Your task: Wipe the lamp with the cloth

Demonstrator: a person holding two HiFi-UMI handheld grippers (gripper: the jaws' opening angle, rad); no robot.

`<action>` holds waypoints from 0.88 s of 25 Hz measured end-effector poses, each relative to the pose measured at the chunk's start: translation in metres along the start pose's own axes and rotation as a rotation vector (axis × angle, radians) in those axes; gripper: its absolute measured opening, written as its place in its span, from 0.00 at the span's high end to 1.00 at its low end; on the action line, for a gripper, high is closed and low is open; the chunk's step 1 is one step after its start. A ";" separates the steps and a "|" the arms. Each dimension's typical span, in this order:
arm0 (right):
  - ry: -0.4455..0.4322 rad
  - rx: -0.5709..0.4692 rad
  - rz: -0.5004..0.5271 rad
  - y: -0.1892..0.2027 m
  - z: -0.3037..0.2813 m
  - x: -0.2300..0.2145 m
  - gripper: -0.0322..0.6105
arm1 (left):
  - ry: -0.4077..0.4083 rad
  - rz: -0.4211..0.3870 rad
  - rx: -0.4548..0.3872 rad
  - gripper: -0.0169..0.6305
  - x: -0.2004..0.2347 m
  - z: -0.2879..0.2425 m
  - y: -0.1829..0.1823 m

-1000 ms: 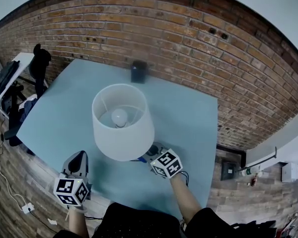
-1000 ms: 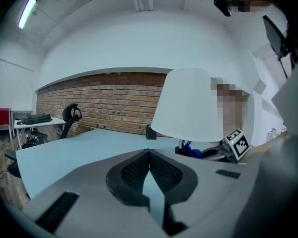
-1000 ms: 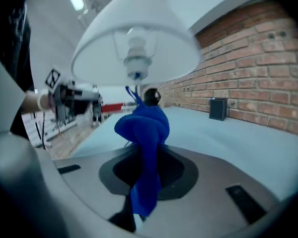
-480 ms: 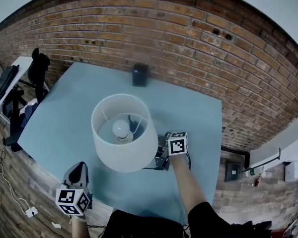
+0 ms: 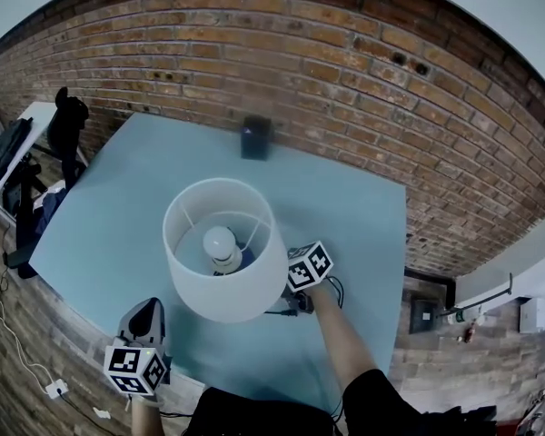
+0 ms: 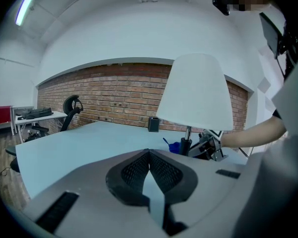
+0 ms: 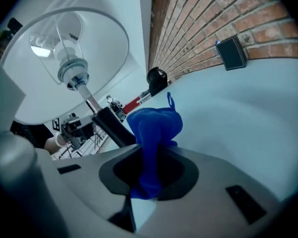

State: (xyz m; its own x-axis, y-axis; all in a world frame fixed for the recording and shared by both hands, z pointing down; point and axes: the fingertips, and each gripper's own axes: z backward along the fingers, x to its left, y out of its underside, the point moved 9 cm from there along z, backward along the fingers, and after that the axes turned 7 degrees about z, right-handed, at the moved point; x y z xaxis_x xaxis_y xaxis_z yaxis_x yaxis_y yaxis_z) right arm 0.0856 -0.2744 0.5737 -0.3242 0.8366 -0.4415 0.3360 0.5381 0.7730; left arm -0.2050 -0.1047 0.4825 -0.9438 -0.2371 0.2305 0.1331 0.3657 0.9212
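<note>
The lamp has a white shade [image 5: 222, 252] with a bulb [image 5: 220, 241] inside, and stands mid-table. My right gripper [image 7: 149, 167] is shut on a bunched blue cloth [image 7: 154, 133], held close beside the lamp's black stem [image 7: 109, 125] under the shade [image 7: 64, 63]. In the head view this gripper [image 5: 291, 296] sits at the shade's right lower edge, and a bit of the cloth [image 5: 245, 257] shows through the shade. My left gripper [image 5: 145, 309] hangs at the table's near edge, jaws shut and empty, pointing at the lamp [image 6: 196, 93].
A small black box [image 5: 256, 136] stands at the back of the light blue table [image 5: 118, 207], by the brick wall. A black office chair [image 5: 68, 116] and a desk stand off to the left. A dark cable [image 5: 277, 312] runs from the lamp's base.
My right gripper has swung with the cloth from the shade's front edge round to its right side and in under it. The left gripper has stayed put.
</note>
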 end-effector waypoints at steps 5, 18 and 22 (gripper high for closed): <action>0.178 -0.082 0.055 -0.004 0.025 0.009 0.85 | 0.031 -0.015 -0.007 0.96 -0.009 -0.002 -0.002; 0.673 -0.540 0.150 0.073 0.175 0.160 0.85 | 0.164 -0.018 -0.144 0.96 -0.041 0.018 -0.003; 0.890 -0.571 0.157 0.114 0.180 0.191 0.85 | 0.186 -0.027 -0.159 0.96 -0.047 0.028 0.002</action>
State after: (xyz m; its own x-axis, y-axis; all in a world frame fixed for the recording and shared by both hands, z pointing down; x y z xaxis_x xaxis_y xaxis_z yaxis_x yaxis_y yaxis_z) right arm 0.2209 -0.0346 0.4955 -0.9196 0.3929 -0.0052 0.0414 0.1100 0.9931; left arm -0.1687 -0.0675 0.4652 -0.8774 -0.4122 0.2454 0.1686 0.2139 0.9622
